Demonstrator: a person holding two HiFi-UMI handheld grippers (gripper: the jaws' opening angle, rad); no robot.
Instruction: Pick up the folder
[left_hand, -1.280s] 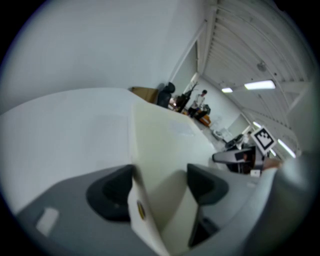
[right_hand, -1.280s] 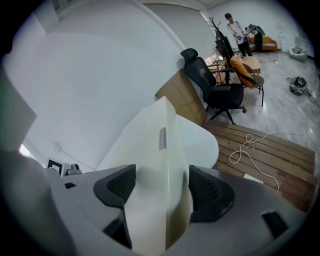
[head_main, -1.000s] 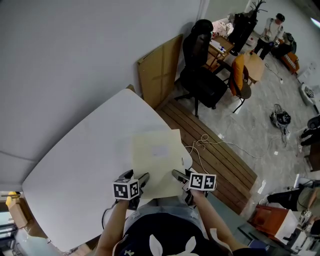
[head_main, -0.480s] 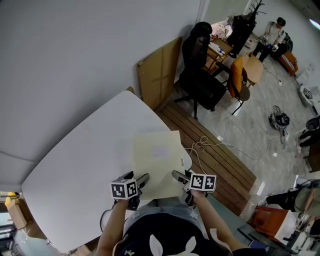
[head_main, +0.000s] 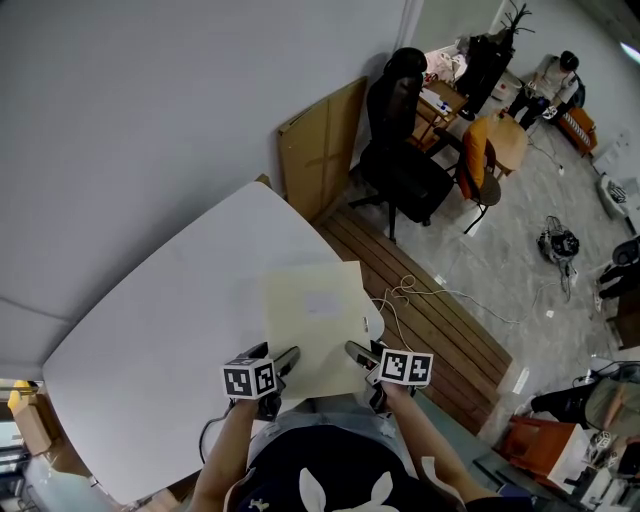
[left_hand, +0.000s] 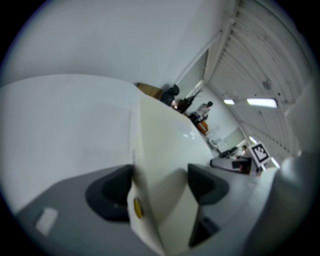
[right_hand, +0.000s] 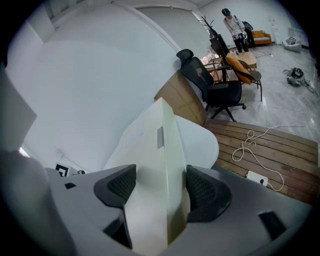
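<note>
A pale cream folder (head_main: 316, 322) with a small white label is held flat above the near edge of the white table (head_main: 170, 320). My left gripper (head_main: 285, 360) grips its near left corner, and my right gripper (head_main: 356, 353) grips its near right corner. In the left gripper view the folder (left_hand: 161, 165) stands edge-on between the dark pads (left_hand: 110, 192), a small yellow dot near its corner. In the right gripper view the folder (right_hand: 155, 165) runs away between both pads (right_hand: 202, 192), pressed on each side.
A black office chair (head_main: 400, 150) and a cardboard sheet (head_main: 318, 145) leaning on the wall stand beyond the table. A white cable (head_main: 410, 290) lies on wooden decking to the right. A person (head_main: 555, 75) sits far back by an orange chair (head_main: 480, 150).
The folder and both grippers hold nearly the same place; the left gripper has shifted a few pixels left. The person in the far background has moved slightly.
</note>
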